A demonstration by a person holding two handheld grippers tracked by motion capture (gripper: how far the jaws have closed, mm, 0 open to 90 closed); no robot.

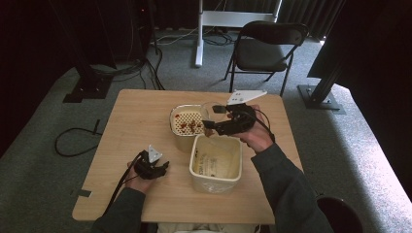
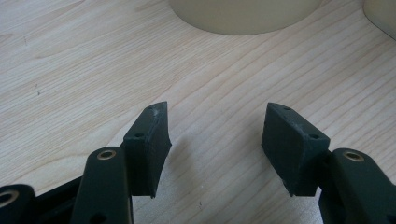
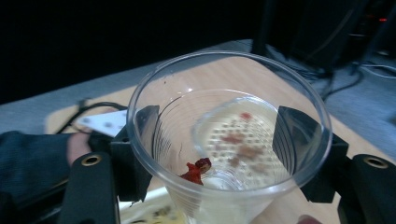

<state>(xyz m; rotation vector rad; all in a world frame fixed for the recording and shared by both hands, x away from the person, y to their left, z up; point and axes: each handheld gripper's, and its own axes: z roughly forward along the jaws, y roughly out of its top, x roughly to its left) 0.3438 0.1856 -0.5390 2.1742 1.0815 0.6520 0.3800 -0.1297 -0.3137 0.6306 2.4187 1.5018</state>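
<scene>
Cup (image 3: 229, 140), clear plastic, pinched between the fingers (image 3: 140, 135) of the right gripper (image 1: 232, 121) and tipped on its side over the round strainer tub (image 1: 187, 122). Mouth faces back along the gripper; base points toward the strainer's perforated insert, which shows through the cup's bottom with reddish bits on it. One red scrap (image 3: 196, 170) clings to the cup's lower inner wall. Likely reading: contents are being poured out to drain, and the tilt is held so the last piece slides free.

Square cream tub (image 1: 216, 162) sits just beside the strainer tub, nearer the person, with some pale residue inside; probably the next receiver or the source, cannot tell which.

Left gripper (image 1: 151, 167) rests low on the bench (image 1: 131, 121), near its left front, well apart from both tubs. Its fingers (image 2: 149, 140) are spread, nothing between them, bare wood below. Appears parked, out of the pouring hand's way.
</scene>
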